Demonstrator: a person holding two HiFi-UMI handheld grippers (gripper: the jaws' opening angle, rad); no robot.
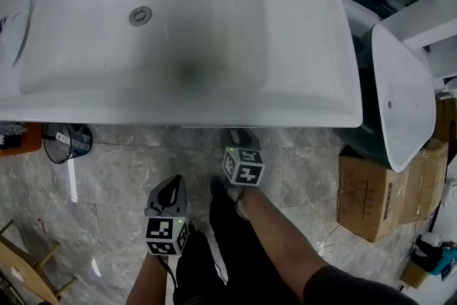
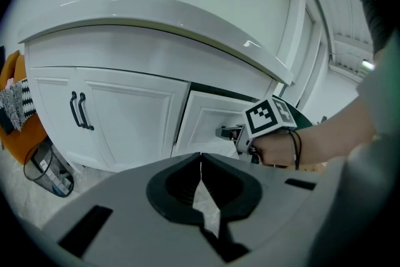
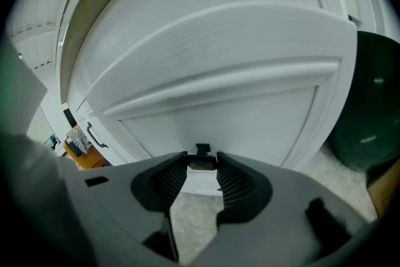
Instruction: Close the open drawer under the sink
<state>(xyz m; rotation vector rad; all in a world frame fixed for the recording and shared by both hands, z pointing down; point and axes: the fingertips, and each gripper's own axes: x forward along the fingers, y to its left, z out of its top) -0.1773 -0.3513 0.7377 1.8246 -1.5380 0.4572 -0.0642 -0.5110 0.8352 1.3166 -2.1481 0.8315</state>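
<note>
The drawer [image 2: 209, 125] has a white front with a recessed, framed panel. In the left gripper view it lies right of centre, beneath the overhanging rim of the sink [image 2: 156, 15]. It stands forward of the cabinet face, with a dark gap along its top edge. In the right gripper view its front fills the middle of the frame. Its small dark handle [image 3: 202, 150] sits low centre, clamped between the jaws of the right hand-held gripper [image 3: 202, 164].
</note>
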